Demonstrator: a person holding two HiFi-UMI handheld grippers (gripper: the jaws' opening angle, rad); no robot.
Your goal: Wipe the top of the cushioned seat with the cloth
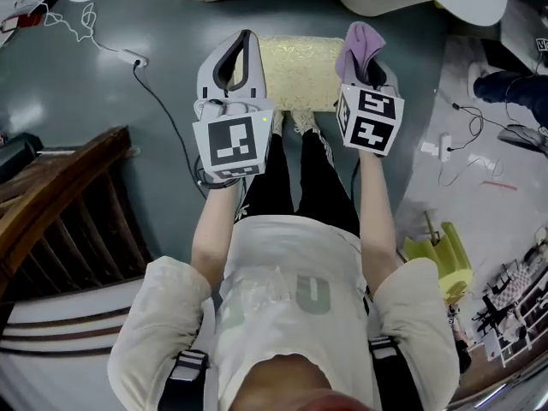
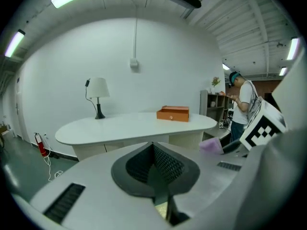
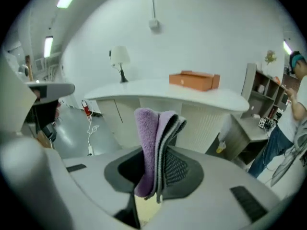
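We hold the left gripper (image 1: 245, 39) over the left end of the cushioned seat (image 1: 300, 74), a pale yellow pad lying on the grey floor (image 1: 94, 92) just ahead of our feet. Its fingers (image 2: 166, 165) are pressed together with nothing between them. The right gripper (image 1: 366, 56) is over the seat's right end, and its fingers (image 3: 180, 169) are clamped on the cloth (image 3: 149, 143), a folded purple towel with a grey edge that stands up past the fingertips. We cannot tell whether the cloth touches the seat. In the gripper views, a white table (image 2: 129, 126) carries a lamp (image 2: 98, 94) and an orange box (image 2: 173, 113).
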